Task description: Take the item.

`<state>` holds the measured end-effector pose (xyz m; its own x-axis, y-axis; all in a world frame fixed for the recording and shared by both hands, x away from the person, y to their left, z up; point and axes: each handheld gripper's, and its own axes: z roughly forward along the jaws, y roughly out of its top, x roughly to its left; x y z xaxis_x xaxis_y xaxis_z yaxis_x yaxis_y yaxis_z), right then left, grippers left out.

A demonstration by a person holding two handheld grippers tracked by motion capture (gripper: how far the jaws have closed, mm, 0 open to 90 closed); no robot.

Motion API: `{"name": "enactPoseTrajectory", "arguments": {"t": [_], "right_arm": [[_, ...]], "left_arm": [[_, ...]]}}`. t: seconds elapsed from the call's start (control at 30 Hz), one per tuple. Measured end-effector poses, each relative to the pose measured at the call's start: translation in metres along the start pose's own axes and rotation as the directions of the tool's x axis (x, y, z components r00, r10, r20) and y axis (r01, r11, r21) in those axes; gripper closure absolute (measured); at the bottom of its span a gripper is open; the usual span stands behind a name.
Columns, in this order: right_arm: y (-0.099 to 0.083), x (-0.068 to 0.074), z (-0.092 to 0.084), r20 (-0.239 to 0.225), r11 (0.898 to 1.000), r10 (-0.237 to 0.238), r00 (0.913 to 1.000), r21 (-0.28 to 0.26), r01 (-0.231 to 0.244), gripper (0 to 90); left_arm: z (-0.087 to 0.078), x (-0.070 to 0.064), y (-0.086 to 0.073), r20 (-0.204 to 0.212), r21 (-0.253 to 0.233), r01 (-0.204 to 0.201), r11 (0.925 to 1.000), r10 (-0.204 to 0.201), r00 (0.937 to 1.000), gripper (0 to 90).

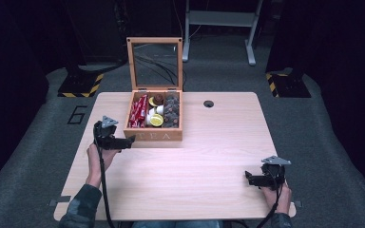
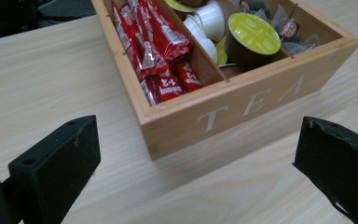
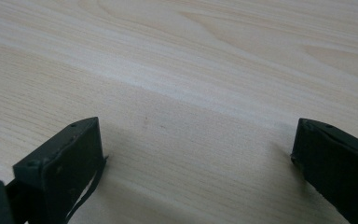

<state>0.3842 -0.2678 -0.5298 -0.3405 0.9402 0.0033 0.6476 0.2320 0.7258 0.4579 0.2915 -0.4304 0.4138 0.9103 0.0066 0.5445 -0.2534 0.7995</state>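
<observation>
A wooden tea box (image 1: 154,135) lettered "TEA" stands open at the table's back middle, its glass lid (image 1: 155,64) upright. Inside lie red sachets (image 2: 161,51), white and yellow-green capsules (image 2: 254,33) and dark wrapped tea bags (image 2: 291,29). My left gripper (image 1: 129,141) is open just left of the box's front left corner (image 2: 151,135), its jaws wide apart with nothing between them. My right gripper (image 1: 248,178) is open low over bare table (image 3: 191,93) at the front right, far from the box.
The light wood table (image 1: 204,156) has a cable hole (image 1: 208,103) at the back right of the box. Grey carpet surrounds the table, with stand bases taped in yellow and black (image 1: 81,85) and a white frame (image 1: 221,19) behind.
</observation>
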Motion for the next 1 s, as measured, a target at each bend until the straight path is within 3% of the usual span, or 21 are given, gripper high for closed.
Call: {"name": "enactPoseTrajectory", "arguments": {"t": [0.33, 0.4, 0.67, 1.0], "right_arm": [[0.000, -0.001, -0.001, -0.006, 1.000, -0.016, 0.9999, 0.002, 0.016, 1.9], [0.000, -0.001, -0.001, -0.006, 1.000, -0.015, 0.9999, 0.004, 0.015, 1.9], [0.000, -0.001, -0.001, -0.008, 1.000, -0.013, 0.9999, 0.009, 0.013, 2.2], [0.000, -0.001, -0.001, -0.007, 1.000, -0.014, 0.9999, 0.005, 0.014, 2.3]], "left_arm": [[0.017, -0.012, 0.028, 0.020, -0.018, -0.027, 0.9995, 0.027, 0.9994, 0.0], [0.021, -0.013, 0.034, 0.023, -0.015, -0.048, 0.9987, 0.048, 0.9986, 0.0], [0.036, -0.021, 0.059, 0.034, -0.034, -0.055, 0.9979, 0.056, 0.9979, 0.0], [0.062, -0.027, 0.068, 0.045, 0.002, -0.047, 0.9989, 0.047, 0.9979, 0.0]]}}
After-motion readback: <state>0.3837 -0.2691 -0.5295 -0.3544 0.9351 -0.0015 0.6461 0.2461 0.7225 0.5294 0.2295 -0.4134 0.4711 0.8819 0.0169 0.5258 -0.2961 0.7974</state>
